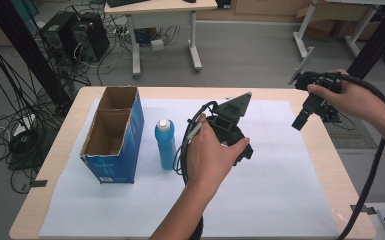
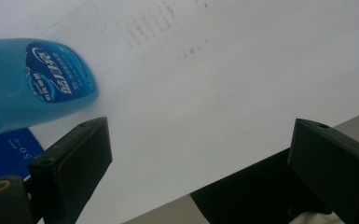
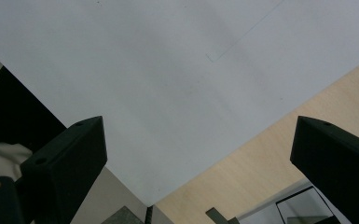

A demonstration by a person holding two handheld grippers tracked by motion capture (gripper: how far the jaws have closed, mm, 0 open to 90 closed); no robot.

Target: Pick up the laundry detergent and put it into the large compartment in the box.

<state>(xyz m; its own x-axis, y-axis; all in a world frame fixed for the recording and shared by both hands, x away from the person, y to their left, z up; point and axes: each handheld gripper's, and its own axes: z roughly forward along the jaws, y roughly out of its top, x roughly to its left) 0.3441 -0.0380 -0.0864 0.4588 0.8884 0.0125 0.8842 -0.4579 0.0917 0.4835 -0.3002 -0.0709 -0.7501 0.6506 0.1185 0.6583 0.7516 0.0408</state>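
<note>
Nearby, an open blue cardboard box (image 1: 114,137) stands at the left of the white sheet (image 1: 280,190), just beside the blue bottle (image 1: 165,144); nothing lies between that bottle and my left tongs (image 2: 200,154). Upright, the bottle is translucent blue with a white cap and a dark blue label. My left tongs gape wide and empty just right of it. My right tongs (image 3: 196,158) hang wide and empty above the table's (image 1: 330,165) right edge. Bare sheet stretches across the middle and right.
</note>
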